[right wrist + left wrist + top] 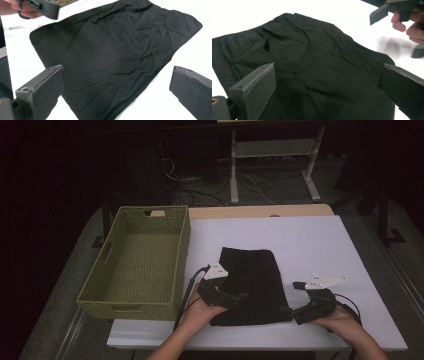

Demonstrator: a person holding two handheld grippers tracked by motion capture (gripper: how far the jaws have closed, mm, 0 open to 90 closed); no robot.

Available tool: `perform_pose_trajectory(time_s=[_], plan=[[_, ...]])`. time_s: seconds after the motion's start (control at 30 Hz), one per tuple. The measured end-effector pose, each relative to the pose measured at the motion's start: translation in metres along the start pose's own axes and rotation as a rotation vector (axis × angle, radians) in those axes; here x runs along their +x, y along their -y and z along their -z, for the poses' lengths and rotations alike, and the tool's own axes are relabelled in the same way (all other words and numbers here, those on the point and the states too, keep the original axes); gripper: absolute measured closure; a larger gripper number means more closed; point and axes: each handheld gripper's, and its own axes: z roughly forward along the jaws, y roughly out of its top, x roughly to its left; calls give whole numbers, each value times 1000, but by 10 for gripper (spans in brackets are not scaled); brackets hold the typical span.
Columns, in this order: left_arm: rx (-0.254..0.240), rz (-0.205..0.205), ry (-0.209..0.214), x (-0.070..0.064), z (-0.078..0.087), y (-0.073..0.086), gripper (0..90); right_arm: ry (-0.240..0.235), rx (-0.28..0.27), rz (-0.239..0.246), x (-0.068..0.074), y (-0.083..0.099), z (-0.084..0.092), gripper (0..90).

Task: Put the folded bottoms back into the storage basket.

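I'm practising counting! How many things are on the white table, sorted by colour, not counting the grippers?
Black: 1, the flat, wrinkled black cloth garment
Green: 1, the rectangular green woven basket
Total: 2

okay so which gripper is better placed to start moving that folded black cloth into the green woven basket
Probably the left. The left gripper is open over the near left part of the folded black cloth, on the side next to the green woven basket. The right gripper, also open, sits at the cloth's near right corner, farther from the basket.
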Motion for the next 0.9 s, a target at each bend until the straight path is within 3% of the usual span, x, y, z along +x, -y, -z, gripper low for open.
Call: perform_pose_trajectory(time_s=[0.13,0.6,0.9], plan=[[-4,19,-25,6,-8,-5,17,5,-4,-3,-1,0,1,0],[49,49,-84,34,-32,-18,18,4,-9,-9,-3,1,4,0],[76,39,-148,58,-45,-28,18,8,-11,-12,-3,1,5,0]])
